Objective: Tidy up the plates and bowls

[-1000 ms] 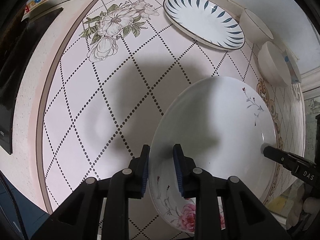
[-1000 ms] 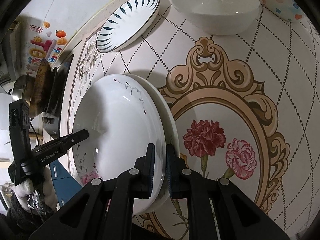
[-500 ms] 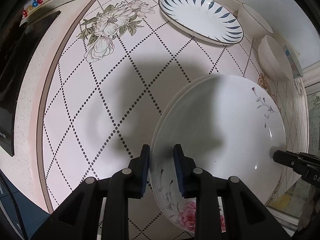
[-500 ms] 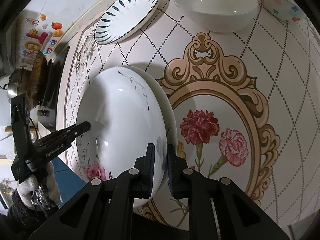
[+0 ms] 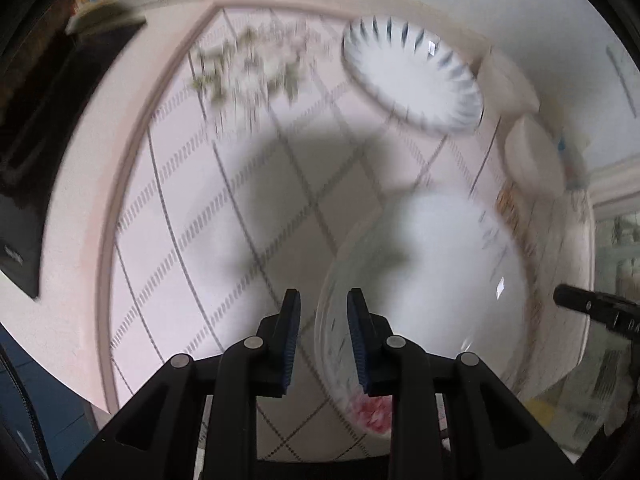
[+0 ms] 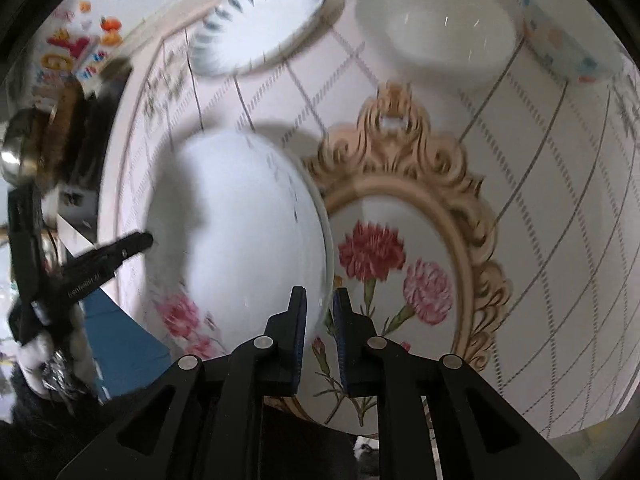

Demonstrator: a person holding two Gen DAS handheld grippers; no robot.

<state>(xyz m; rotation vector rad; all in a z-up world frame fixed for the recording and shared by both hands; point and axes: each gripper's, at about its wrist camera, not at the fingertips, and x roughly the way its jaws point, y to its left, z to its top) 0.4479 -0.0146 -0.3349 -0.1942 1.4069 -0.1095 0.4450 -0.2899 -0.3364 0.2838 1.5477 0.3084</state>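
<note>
A white plate with pink flowers (image 5: pixel 432 280) (image 6: pixel 248 232) hangs above the tablecloth, held at two opposite rims. My left gripper (image 5: pixel 323 320) is shut on its near-left rim, which runs between the blue pads. My right gripper (image 6: pixel 320 312) is shut on the opposite rim. Each gripper shows in the other's view: the left gripper (image 6: pixel 136 242) at the plate's far edge, the right gripper (image 5: pixel 572 300) at the right edge. Both views are blurred by motion. A plate with dark blue leaf marks (image 5: pixel 412 76) (image 6: pixel 260 28) lies at the back of the table.
A plain white bowl (image 6: pixel 440 36) (image 5: pixel 532 160), another white bowl (image 5: pixel 504 80) and a pale patterned bowl (image 6: pixel 568 44) stand at the back. A black stove (image 5: pixel 60 120) and a metal pan (image 6: pixel 20 152) lie left of the flowered tablecloth (image 6: pixel 520 200). A person's gloved hand (image 6: pixel 44 360) holds the left gripper.
Both grippers have risen with the flowered plate held between them, so the table looks farther away. The second rim seen under the plate earlier no longer shows clearly.
</note>
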